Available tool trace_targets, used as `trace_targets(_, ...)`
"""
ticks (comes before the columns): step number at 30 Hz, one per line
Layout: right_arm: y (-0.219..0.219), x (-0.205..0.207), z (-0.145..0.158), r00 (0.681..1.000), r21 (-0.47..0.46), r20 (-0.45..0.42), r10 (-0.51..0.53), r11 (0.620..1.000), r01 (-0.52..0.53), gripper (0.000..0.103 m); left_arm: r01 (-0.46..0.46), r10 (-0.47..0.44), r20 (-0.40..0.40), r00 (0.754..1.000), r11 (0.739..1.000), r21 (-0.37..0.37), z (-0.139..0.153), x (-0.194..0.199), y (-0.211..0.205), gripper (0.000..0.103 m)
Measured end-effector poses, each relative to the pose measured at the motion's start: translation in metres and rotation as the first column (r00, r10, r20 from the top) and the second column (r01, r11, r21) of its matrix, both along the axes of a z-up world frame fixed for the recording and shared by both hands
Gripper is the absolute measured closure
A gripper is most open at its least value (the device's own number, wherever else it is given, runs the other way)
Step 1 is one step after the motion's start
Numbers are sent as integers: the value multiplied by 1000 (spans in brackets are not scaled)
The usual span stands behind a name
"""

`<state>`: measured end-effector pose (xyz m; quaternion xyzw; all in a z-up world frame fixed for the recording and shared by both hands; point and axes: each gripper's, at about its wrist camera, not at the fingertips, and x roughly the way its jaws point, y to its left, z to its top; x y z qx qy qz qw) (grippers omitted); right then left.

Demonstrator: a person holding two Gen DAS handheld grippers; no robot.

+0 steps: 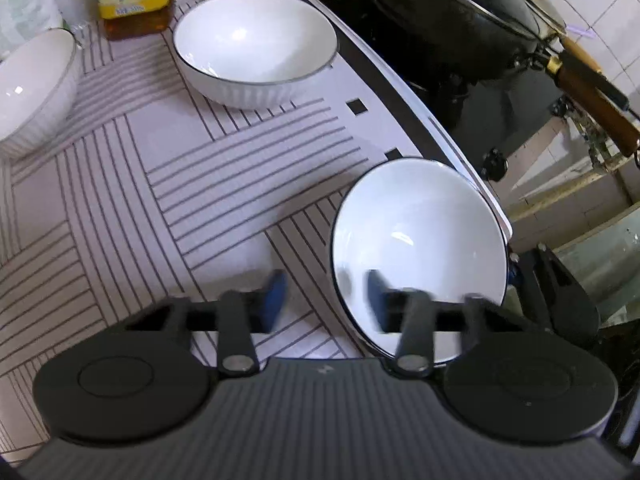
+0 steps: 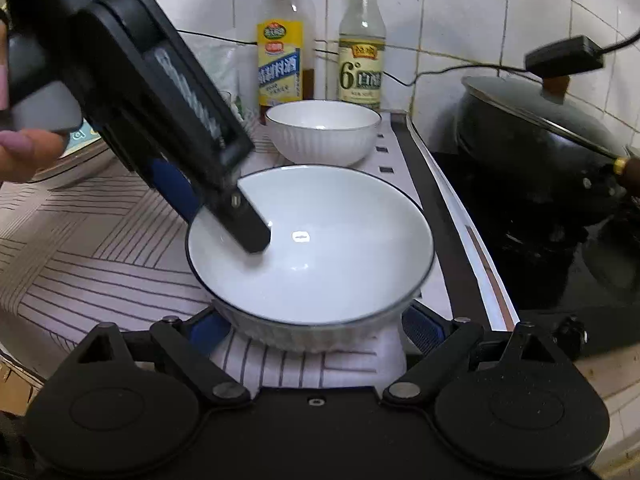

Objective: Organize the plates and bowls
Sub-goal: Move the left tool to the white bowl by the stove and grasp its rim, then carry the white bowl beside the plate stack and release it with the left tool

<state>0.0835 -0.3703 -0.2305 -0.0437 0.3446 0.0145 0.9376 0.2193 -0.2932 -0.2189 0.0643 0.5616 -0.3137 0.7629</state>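
Observation:
A white bowl with a dark rim (image 2: 332,264) sits low between the wide-set blue pads of my right gripper (image 2: 316,328), which lie against its lower sides. It hangs at the right edge of the striped mat (image 1: 224,200). My left gripper (image 1: 326,284) comes down over the same bowl (image 1: 420,240) and straddles its left rim. One finger (image 2: 252,232) is inside and the blue pad (image 2: 176,192) outside, with a gap still showing at the rim. A second bowl (image 1: 256,44) stands at the back of the mat, and a third (image 1: 32,88) at the far left.
A black lidded wok (image 2: 536,148) with a wooden handle sits on the dark stove right of the mat. An oil bottle (image 2: 284,48) and a vinegar bottle (image 2: 362,48) stand against the tiled wall behind the back bowl. A person's hand (image 2: 20,148) holds the left gripper.

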Motion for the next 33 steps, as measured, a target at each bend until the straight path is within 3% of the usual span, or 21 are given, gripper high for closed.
trace_targets(4,1,-1,-2,1000,-3,26,-6,1000,6,8,34,-34,24,999,999,-6,1,-6,-3,89)
trace_targets(8,2,-4,-3,999,6,39,-16,1000,16,8,75,-79,90,993,996,40,4,-15,-9,90)
trace_targets(20,15,-11,9,998,-14,69,14,1000,-13,8,62,-66,93,993,997,45,15,-25,7,90)
trace_targets(25,34,-5,23,992,-23,88,86,996,-84,8,34,-41,140,989,998,53,33,-30,35,90)
trace_targets(33,80,24,35,958,-45,122,260,966,-256,8,-124,117,175,978,992,30,52,-23,105,90)
